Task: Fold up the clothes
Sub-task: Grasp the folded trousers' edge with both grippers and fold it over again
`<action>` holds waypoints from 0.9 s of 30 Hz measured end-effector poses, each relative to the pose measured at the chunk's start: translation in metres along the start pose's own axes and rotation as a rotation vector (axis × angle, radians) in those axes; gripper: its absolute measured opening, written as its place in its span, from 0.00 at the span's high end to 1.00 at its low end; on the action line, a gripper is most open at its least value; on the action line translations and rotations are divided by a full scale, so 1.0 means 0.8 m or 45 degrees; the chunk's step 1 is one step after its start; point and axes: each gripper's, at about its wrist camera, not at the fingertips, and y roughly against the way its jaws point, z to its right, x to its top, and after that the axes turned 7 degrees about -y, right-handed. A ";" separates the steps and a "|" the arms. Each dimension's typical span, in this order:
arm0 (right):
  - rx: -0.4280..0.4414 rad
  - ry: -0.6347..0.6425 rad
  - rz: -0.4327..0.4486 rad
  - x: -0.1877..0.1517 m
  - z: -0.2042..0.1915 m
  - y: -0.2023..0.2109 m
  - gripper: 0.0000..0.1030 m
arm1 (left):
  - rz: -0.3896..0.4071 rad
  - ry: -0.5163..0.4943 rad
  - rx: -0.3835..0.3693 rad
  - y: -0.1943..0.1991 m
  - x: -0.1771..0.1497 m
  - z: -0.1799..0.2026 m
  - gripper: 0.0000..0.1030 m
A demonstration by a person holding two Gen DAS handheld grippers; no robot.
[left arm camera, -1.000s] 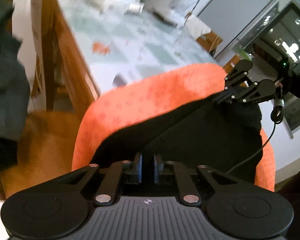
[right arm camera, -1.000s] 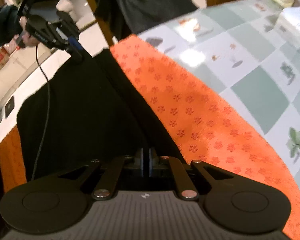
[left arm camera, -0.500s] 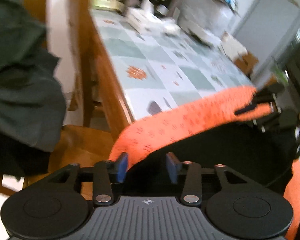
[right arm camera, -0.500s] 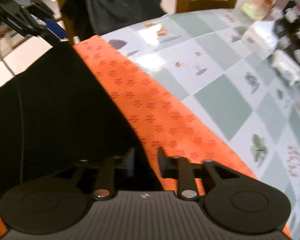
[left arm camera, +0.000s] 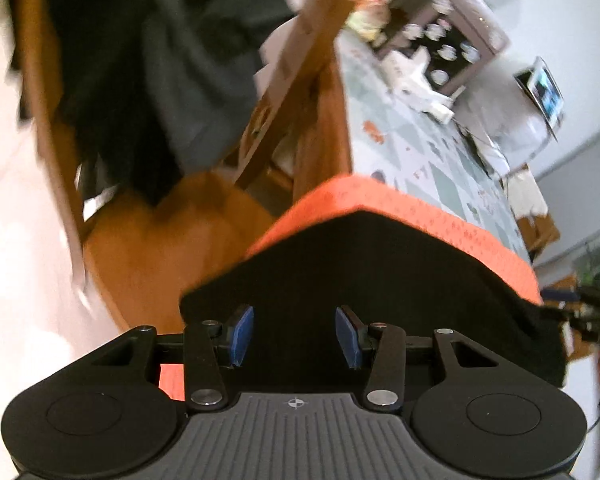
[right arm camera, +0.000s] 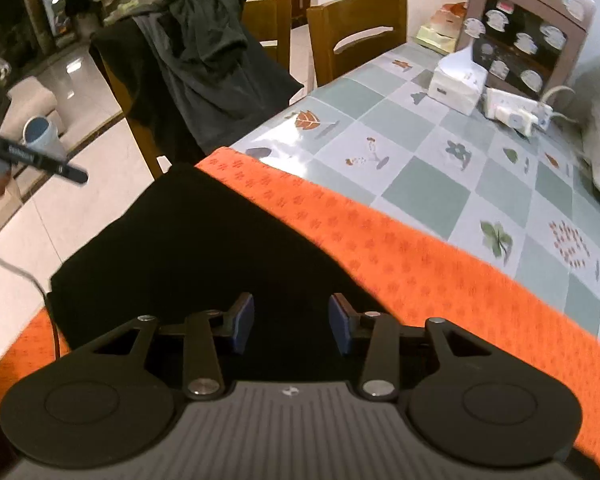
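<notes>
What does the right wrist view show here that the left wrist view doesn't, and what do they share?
Only the right wrist view: the right gripper, its jaws opening with nothing pinched between them; a second, bare wooden chair; a sharp look at the dark clothes draped over a chair back.

Only the left wrist view: the left gripper, open over the cloth, and that chair's wooden seat, blurred.

Both: the folded black garment lying on the orange mat at the corner of the checked table.

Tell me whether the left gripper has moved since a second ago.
Yes. The left gripper swung toward the chair beside the table, off the black garment.
</notes>
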 end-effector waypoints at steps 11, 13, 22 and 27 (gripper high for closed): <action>-0.031 -0.191 0.065 -0.084 -0.024 0.073 0.52 | -0.074 0.584 -0.145 -0.015 -0.109 -0.029 0.53; -0.038 -0.228 0.077 -0.098 -0.025 0.082 0.51 | -0.073 0.669 -0.172 -0.021 -0.122 -0.031 0.53; -0.074 -0.364 0.127 -0.150 -0.033 0.112 0.50 | -0.040 0.852 -0.238 -0.032 -0.154 -0.031 0.47; -0.095 -0.408 0.127 -0.174 -0.041 0.119 0.50 | 0.069 0.910 -0.208 -0.027 -0.160 -0.025 0.89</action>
